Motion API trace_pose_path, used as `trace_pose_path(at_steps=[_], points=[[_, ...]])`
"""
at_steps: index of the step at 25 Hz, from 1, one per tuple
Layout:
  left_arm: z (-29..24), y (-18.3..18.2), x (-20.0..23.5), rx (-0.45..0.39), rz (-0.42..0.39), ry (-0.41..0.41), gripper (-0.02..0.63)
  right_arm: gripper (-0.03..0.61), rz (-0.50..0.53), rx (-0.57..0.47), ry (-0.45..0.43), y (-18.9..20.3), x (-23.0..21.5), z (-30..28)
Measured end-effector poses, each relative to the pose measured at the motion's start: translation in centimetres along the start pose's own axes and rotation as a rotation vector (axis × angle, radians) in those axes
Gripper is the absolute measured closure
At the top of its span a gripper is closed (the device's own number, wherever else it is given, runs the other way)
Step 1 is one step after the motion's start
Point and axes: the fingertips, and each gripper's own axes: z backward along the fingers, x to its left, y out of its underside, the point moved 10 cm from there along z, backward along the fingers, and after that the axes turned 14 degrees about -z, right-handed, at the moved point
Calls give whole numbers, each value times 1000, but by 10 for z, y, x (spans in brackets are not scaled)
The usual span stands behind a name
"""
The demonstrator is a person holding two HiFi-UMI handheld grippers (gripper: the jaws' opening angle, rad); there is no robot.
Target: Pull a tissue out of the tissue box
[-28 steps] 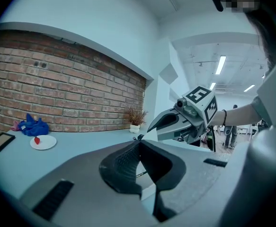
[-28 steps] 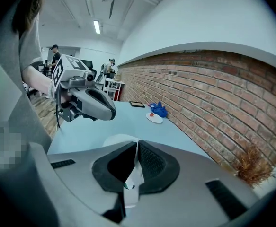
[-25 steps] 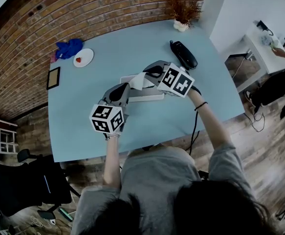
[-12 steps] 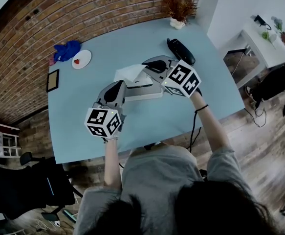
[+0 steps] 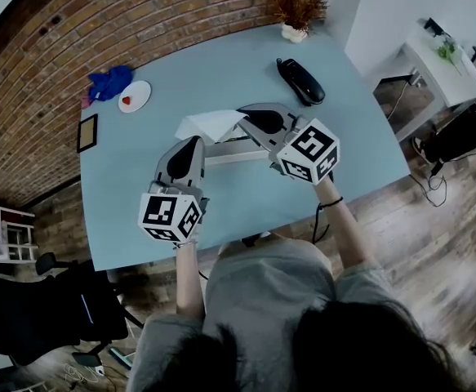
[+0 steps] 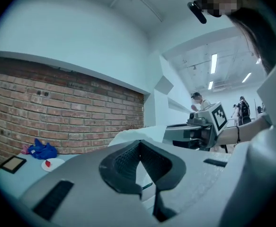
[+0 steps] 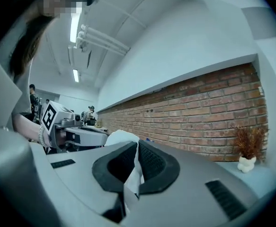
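I see the left gripper (image 5: 196, 140) and the right gripper (image 5: 240, 113) as smooth grey shells, each with a black oval patch behind the jaws. Further behind, each one carries a white cube (image 5: 171, 216) with black square markers. The pads (image 7: 154, 167) are black and ribbed. The person wears a grey short-sleeved shirt (image 5: 258, 288) and a dark wristband (image 5: 331, 203); beside it runs a black cable (image 5: 316, 225).

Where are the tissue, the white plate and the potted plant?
tissue (image 5: 207, 126), head view, its flat middle
white plate (image 5: 142, 91), head view, bare upper part
potted plant (image 5: 294, 33), head view, its white pot
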Motion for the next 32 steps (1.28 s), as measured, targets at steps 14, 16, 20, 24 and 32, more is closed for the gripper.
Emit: trace_pose_path(at_steps=[14, 16, 20, 24, 32], points=[[14, 5, -17, 15, -38, -25, 611, 577, -64, -51, 31, 26, 17, 12], [15, 5, -19, 23, -55, -27, 611, 577, -75, -58, 31, 28, 18, 13], [19, 5, -25, 27, -69, -31, 611, 577, -95, -67, 32, 35, 20, 19], [20, 6, -23, 23, -68, -35, 611, 577, -104, -71, 35, 38, 20, 17], [23, 4, -21, 24, -101, -59, 611, 577, -79, -73, 38, 32, 22, 13]])
